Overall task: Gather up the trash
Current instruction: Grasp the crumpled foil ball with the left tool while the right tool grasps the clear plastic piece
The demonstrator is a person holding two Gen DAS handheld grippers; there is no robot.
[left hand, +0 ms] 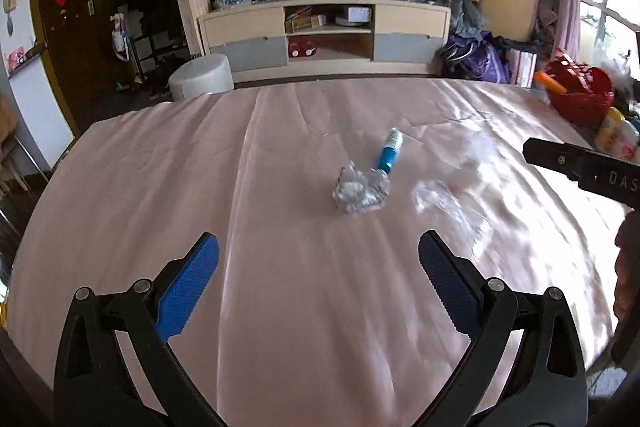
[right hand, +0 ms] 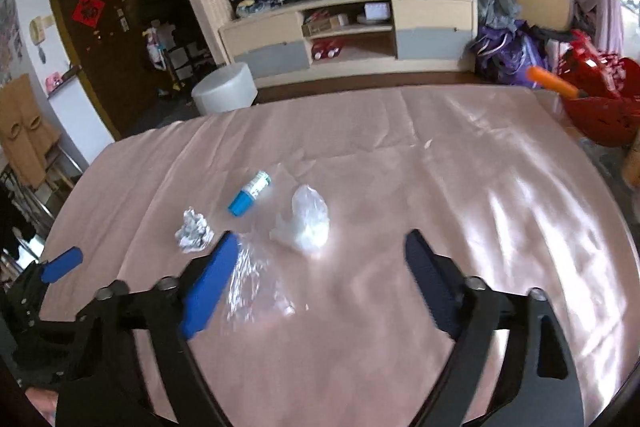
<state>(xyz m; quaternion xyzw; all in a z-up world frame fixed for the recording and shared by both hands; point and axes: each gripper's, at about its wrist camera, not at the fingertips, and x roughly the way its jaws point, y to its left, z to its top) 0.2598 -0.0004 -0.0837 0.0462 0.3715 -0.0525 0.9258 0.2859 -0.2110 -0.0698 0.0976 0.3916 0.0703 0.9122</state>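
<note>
At the bottom of the left wrist view the left tool [left hand: 319, 259] stands wide open, nothing between its blue pads, over bare pink cloth covering the surface [left hand: 280, 307]. In the right wrist view the right tool [right hand: 316, 247] is open too, its jaws empty; a sheet of clear plastic film [right hand: 256, 287] lies flat just beside its left pad.

Further up, mid-frame, sits the trash: a crumpled foil ball [left hand: 358, 191], and touching its upper right edge a small blue and white tube [left hand: 388, 151] lying on its side. Right of these is a white plastic bag [right hand: 306, 223] (blurred in the left view).

At the far right edge a red basket [right hand: 600, 103] holds an orange-handled thing. Beyond the surface stand a white round stool [left hand: 202, 75] and a TV cabinet [left hand: 324, 35].
</note>
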